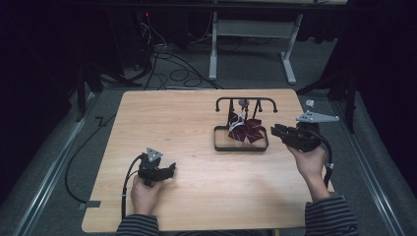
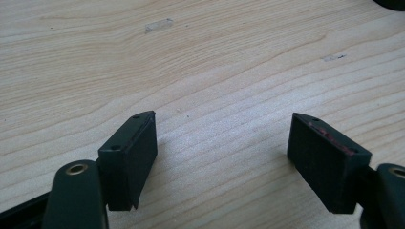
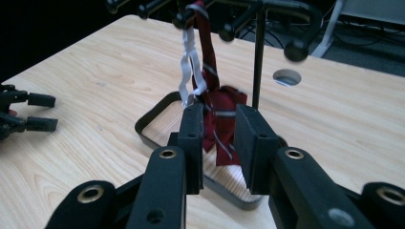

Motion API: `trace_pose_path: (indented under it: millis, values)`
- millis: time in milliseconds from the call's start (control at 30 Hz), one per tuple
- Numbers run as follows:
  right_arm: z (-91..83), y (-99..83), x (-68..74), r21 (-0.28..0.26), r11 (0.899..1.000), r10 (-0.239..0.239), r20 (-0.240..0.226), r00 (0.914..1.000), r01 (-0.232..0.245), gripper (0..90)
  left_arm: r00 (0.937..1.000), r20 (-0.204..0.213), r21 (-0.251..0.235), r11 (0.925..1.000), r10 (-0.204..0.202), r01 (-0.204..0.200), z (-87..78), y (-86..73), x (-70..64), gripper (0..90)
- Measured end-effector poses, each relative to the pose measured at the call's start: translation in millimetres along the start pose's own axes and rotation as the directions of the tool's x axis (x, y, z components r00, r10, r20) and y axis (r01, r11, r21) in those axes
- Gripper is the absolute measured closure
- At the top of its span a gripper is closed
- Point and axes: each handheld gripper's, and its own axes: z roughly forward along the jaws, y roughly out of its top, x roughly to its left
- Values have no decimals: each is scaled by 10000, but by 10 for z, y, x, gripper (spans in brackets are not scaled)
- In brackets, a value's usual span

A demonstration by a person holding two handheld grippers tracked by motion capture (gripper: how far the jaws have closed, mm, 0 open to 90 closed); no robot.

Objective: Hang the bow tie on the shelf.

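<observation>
Table: a light wooden table (image 1: 196, 128) is seen from above, its long axis running left to right; a round hole (image 3: 287, 77) is seen in its top in the right gripper view.
Stand: a black stand (image 1: 241, 143) is placed near the table's right edge, toward the far side; a rectangular base frame lies flat on the wood and a thin post rises to a cross bar with down-curved ends. The bar's long axis runs parallel to the far edge.
Bow tie: a dark red striped bow tie (image 1: 245, 129) is hung from the bar by its strap and a white loop (image 3: 190, 67). Its long axis is vertical, with the bow at the bottom, over the base frame.
Right hand-held gripper: the right hand-held gripper (image 1: 276, 131) is held just right of the stand, pointed toward the left edge. In its own view (image 3: 217, 143) the jaws are set a little apart with the bow seen between them; whether the cloth is touched cannot be told.
Left hand-held gripper: the left hand-held gripper (image 1: 169, 169) is rested low near the near left corner, pointed right. Its jaws (image 2: 222, 162) are spread wide over bare wood.
</observation>
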Motion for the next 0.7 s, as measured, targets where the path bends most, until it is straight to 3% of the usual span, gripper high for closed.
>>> trace_pose_path:
  millis: [433,700]
  values:
    - [122,-382,39,305,9982,523,-292,9982,-514,735,10000,-19,10,10000,26,-26,1,1,-3,261]
    - [248,-617,117,570,9966,602,-181,9980,-591,715,10000,-12,10,10000,21,-21,0,0,-2,261]
